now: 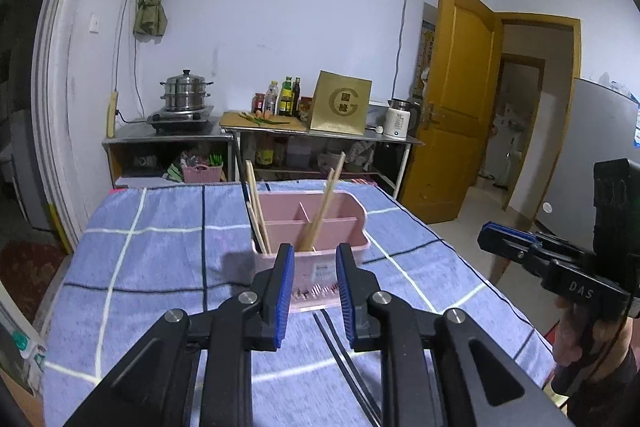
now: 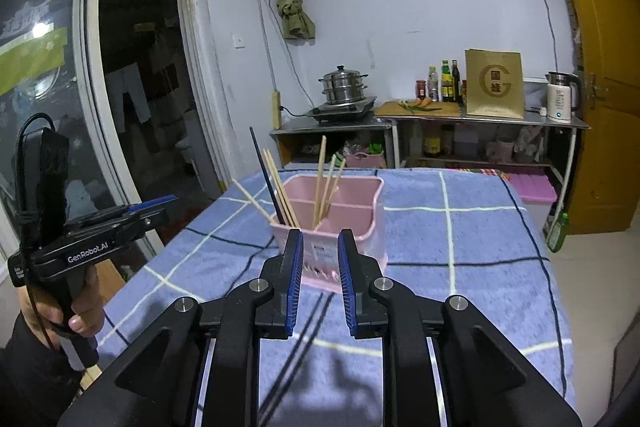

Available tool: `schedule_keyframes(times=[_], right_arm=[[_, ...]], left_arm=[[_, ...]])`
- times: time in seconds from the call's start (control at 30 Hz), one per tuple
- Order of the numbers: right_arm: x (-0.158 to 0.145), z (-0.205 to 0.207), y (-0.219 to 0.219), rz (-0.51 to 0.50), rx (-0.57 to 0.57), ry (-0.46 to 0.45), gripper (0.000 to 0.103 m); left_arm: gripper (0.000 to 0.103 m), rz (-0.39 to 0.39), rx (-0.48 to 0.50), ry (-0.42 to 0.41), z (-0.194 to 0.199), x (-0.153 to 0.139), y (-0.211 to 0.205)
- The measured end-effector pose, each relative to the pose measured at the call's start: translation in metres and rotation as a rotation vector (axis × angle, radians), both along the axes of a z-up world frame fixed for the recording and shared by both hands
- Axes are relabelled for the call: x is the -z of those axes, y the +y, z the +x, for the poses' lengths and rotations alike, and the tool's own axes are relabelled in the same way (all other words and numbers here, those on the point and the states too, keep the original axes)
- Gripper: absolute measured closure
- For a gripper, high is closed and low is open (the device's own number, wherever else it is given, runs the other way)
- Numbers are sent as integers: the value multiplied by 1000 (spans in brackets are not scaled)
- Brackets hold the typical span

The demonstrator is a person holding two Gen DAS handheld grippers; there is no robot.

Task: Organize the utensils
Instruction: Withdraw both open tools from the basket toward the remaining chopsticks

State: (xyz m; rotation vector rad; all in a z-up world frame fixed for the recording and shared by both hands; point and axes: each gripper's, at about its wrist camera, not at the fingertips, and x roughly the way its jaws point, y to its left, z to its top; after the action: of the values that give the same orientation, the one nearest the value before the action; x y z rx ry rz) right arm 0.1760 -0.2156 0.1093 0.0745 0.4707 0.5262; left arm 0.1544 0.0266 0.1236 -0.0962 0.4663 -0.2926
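A pink divided utensil holder (image 1: pixel 320 223) (image 2: pixel 344 211) stands on the blue checked cloth (image 1: pixel 160 251) (image 2: pixel 460 235). Several wooden chopsticks (image 1: pixel 322 211) (image 2: pixel 320 179) lean upright in its compartments, and one black chopstick (image 2: pixel 266 171) stands among them. My left gripper (image 1: pixel 315 255) hovers just in front of the holder, slightly open, with nothing between its blue pads. My right gripper (image 2: pixel 320 239) is placed the same way, also open and holding nothing. Two thin black sticks (image 1: pixel 340 347) lie on the cloth under the left gripper. Each gripper shows in the other's view: the right gripper (image 1: pixel 506 231), the left gripper (image 2: pixel 158 203).
Behind the table stands a steel bench (image 1: pixel 256 133) (image 2: pixel 480 119) with a steamer pot (image 1: pixel 184 93), bottles (image 1: pixel 286 97), a gold box (image 1: pixel 340 103) and a kettle (image 1: pixel 398 123). A yellow door (image 1: pixel 452 99) is open on the right. A glass door (image 2: pixel 60 67) is at the left.
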Motion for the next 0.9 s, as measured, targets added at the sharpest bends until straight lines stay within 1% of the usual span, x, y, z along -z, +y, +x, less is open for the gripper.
schedule_keyframes(times=[0.1, 0.17, 0.37, 0.6, 0.77, 0.9], right_arm=[[7, -8, -5, -8, 7, 9, 85], [13, -10, -9, -12, 15, 21, 85], [33, -10, -22, -13, 42, 69, 85], [57, -2, -35, -23, 78, 133, 85], [76, 6, -39, -46, 87, 190, 85], [97, 16, -40, -91, 96, 252, 85]], left_arm=[[82, -10, 9, 19, -9, 10, -3], [82, -3, 16, 32, -13, 18, -7], [82, 13, 30, 90, -9, 38, -20], [82, 22, 34, 166, 4, 63, -33], [82, 46, 31, 252, 21, 89, -44], [82, 61, 13, 319, 36, 110, -50]])
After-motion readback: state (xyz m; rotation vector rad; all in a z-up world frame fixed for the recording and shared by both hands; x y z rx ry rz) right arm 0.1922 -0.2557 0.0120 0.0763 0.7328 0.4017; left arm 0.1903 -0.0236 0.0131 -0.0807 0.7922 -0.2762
